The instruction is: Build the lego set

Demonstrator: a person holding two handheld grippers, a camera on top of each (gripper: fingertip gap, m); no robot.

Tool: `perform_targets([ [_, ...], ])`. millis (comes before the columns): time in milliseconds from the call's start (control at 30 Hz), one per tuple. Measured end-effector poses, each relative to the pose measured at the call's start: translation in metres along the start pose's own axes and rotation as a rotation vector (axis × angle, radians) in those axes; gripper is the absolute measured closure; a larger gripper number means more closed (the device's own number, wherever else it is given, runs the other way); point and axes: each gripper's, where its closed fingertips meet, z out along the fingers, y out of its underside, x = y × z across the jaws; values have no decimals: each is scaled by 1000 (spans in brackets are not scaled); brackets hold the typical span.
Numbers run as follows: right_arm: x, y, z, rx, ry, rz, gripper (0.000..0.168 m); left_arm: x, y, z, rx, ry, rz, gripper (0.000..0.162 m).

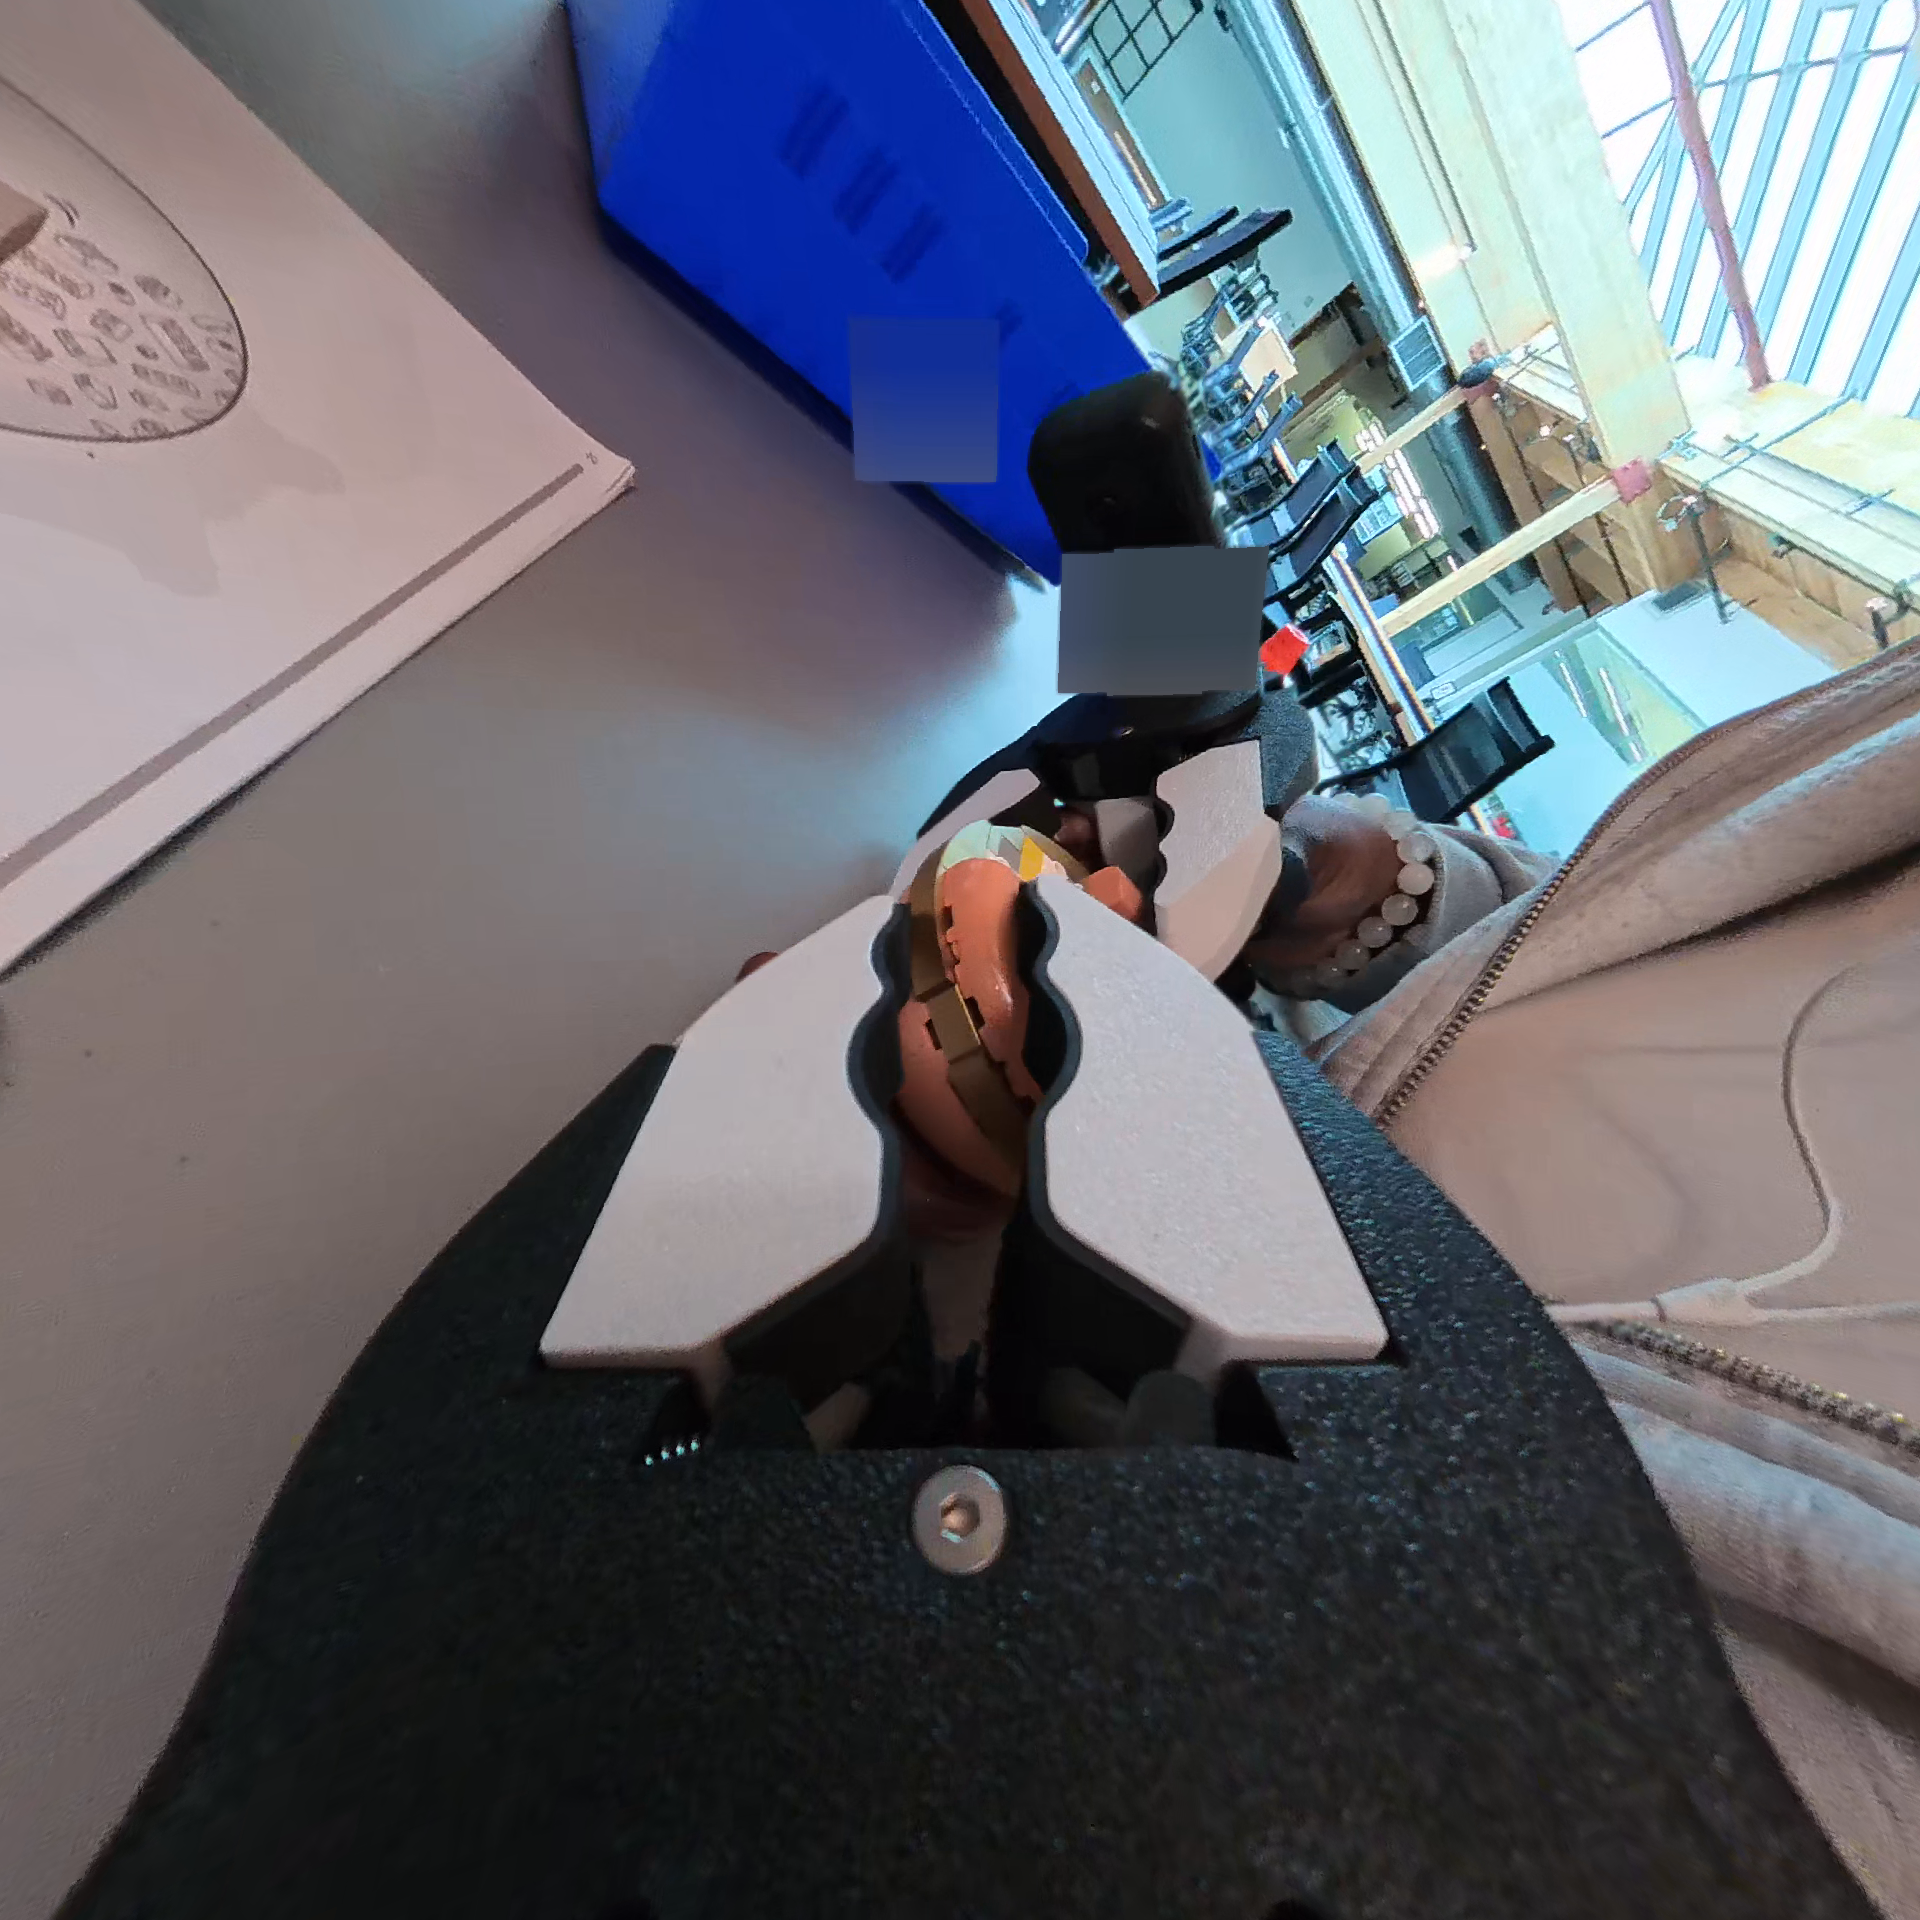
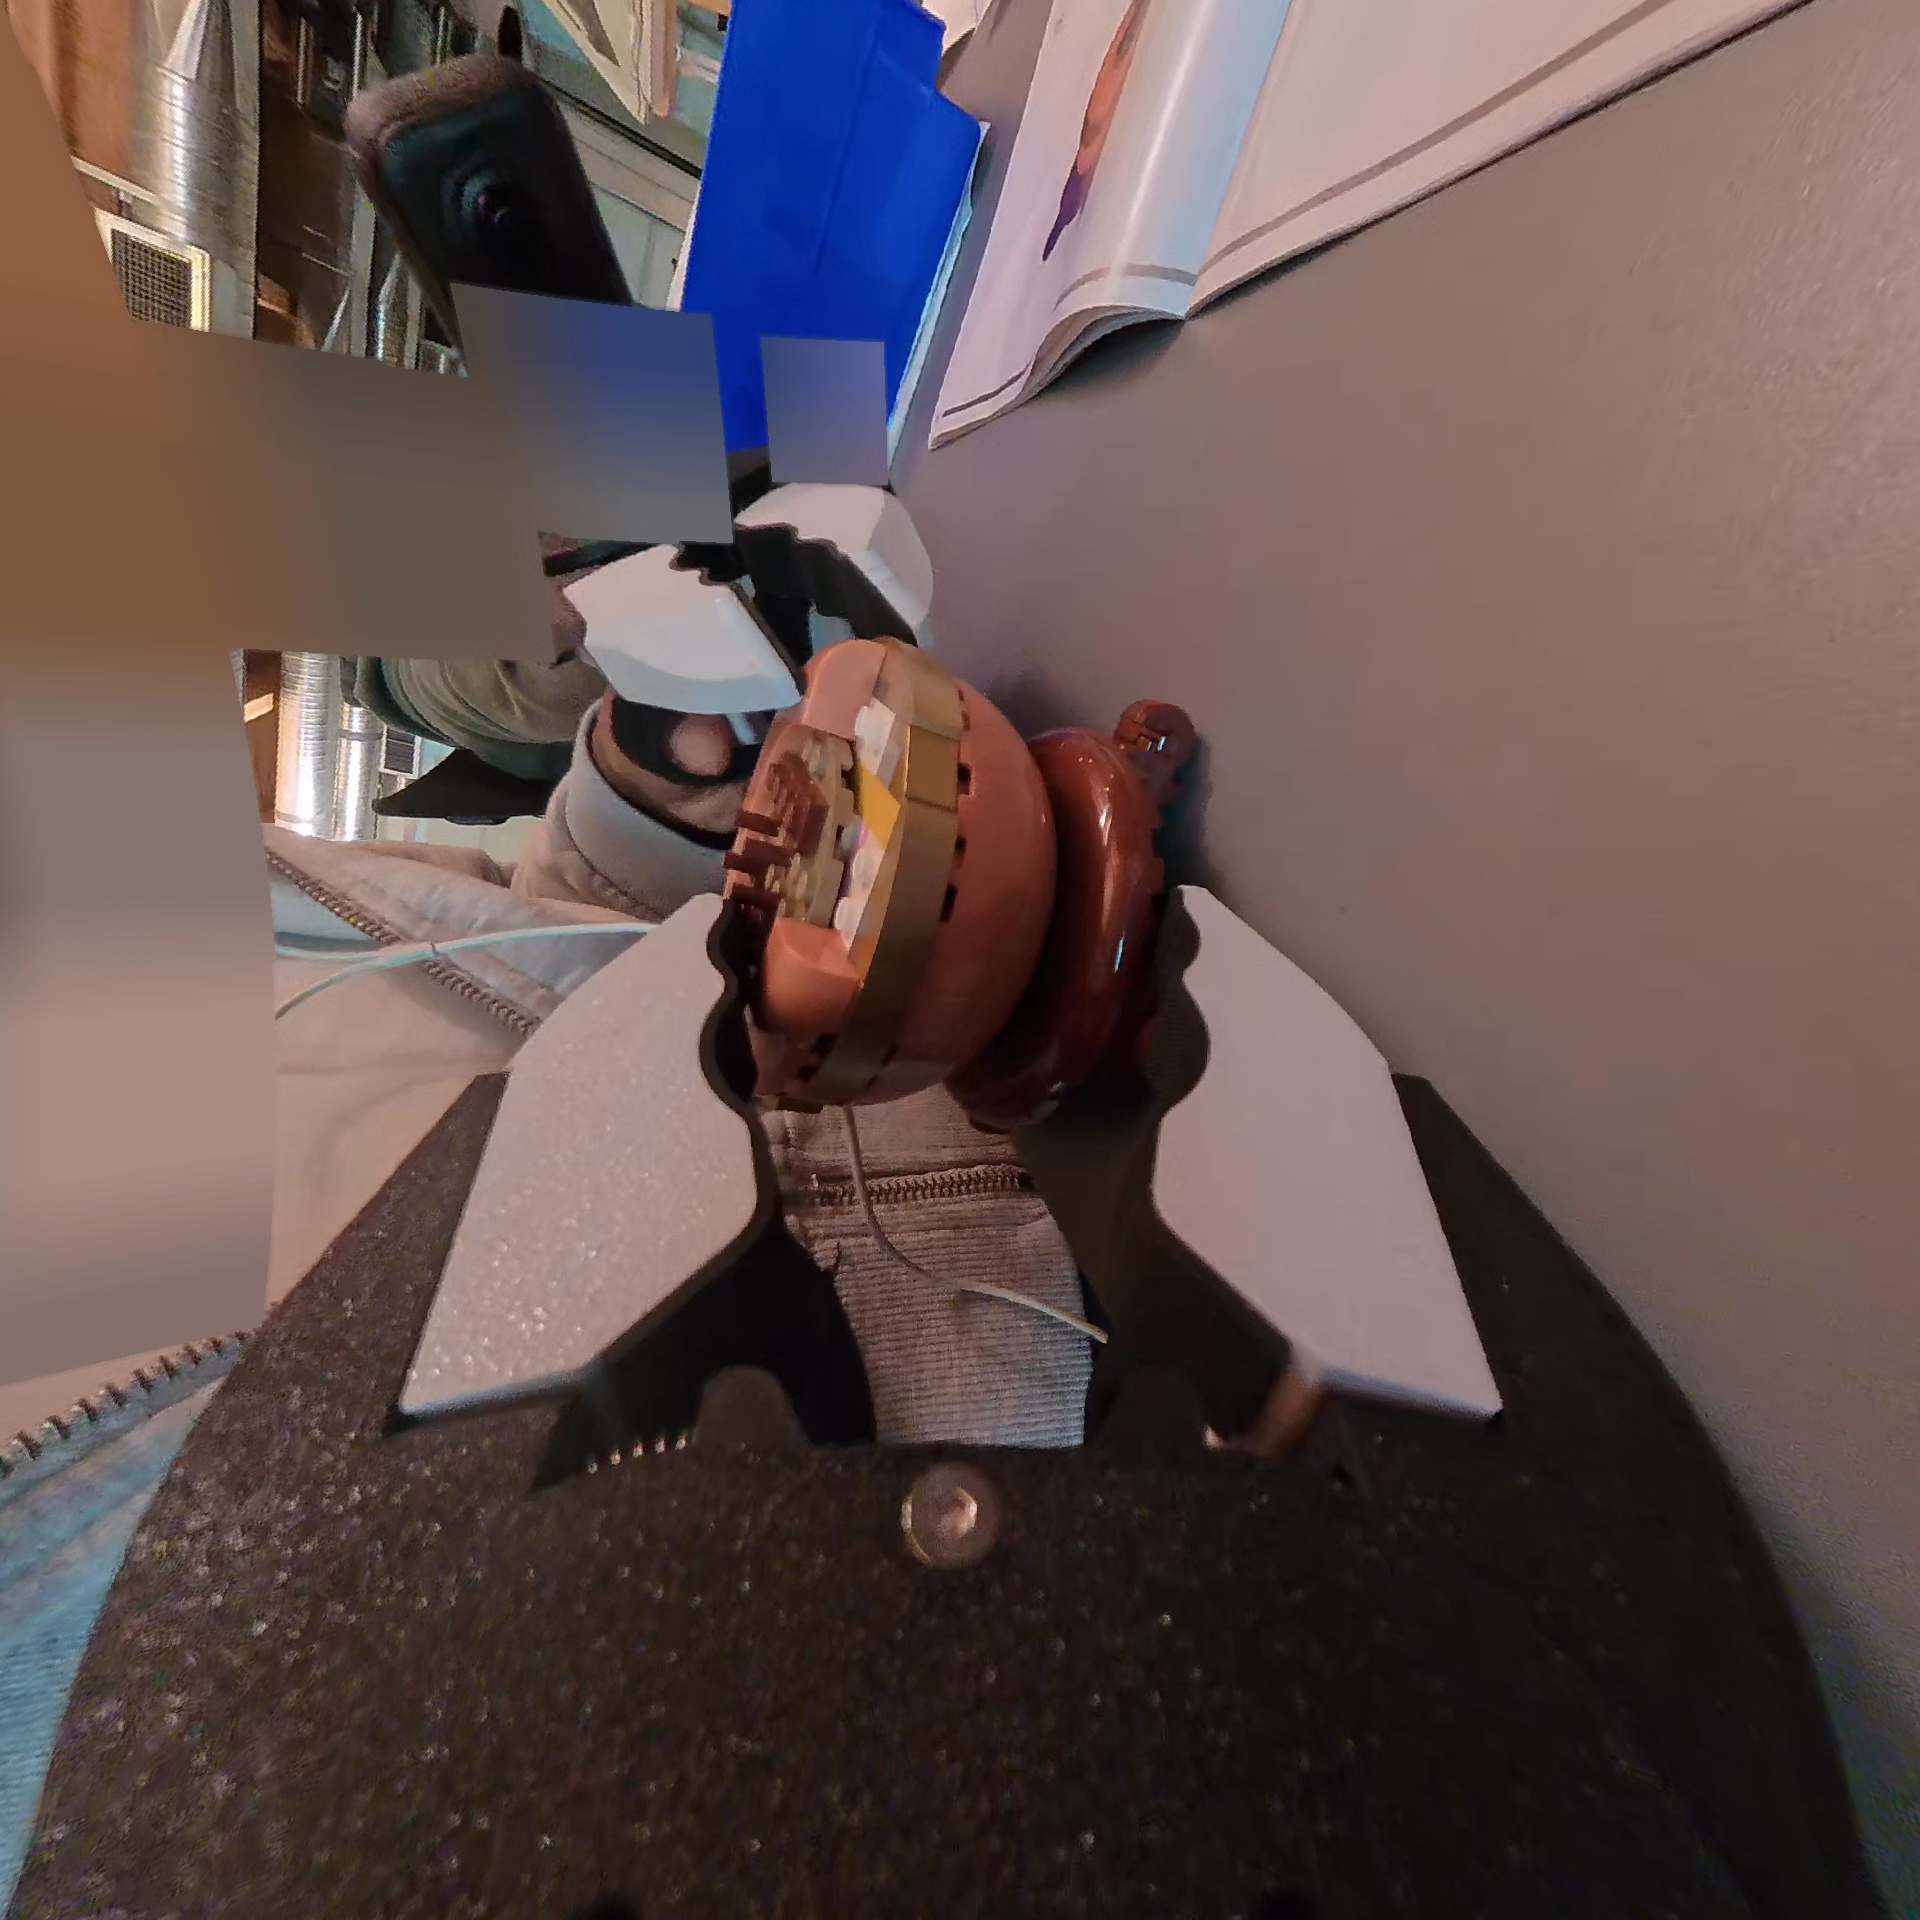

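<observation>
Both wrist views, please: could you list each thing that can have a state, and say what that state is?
Round brown lego model with olive band: part-built, held off the grey table, top unfinished.
Left gripper: shut on the model.
Right gripper: fingers around the model's two ends, contact unclear.
White instruction booklet: lying open.
Blue plastic bin: standing on the table.

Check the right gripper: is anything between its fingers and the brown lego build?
Nothing visible stands between them. The right gripper brackets the round brown lego build, one finger against the tan-banded side, the other by the dark brown disc. The left gripper already clamps the same build.
</observation>
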Motion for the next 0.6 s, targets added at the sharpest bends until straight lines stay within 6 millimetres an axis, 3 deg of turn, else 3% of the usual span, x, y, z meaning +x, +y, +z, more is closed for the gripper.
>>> perform_targets([
  [100,1,-3,1,22,1,4,94,2,-5,-4,5,1,31,145],
  [200,2,-5,1,41,12,11,94,21,-17,-18,52,117,-67,141],
  [300,2,-5,1,49,16,10,94,5,-1,-20,15,8,-92,156],
  [400,2,-6,1,50,18,10,94,3,3,-21,14,21,-123,152],
  [500,2,-6,1,49,16,13,94,3,8,-15,-26,-7,-74,134],
  [533,2,-6,1,49,17,14,94,4,4,-16,-7,-22,-27,136],
  [600,2,-6,1,48,18,13,94,8,-5,-20,18,-44,72,157],
])
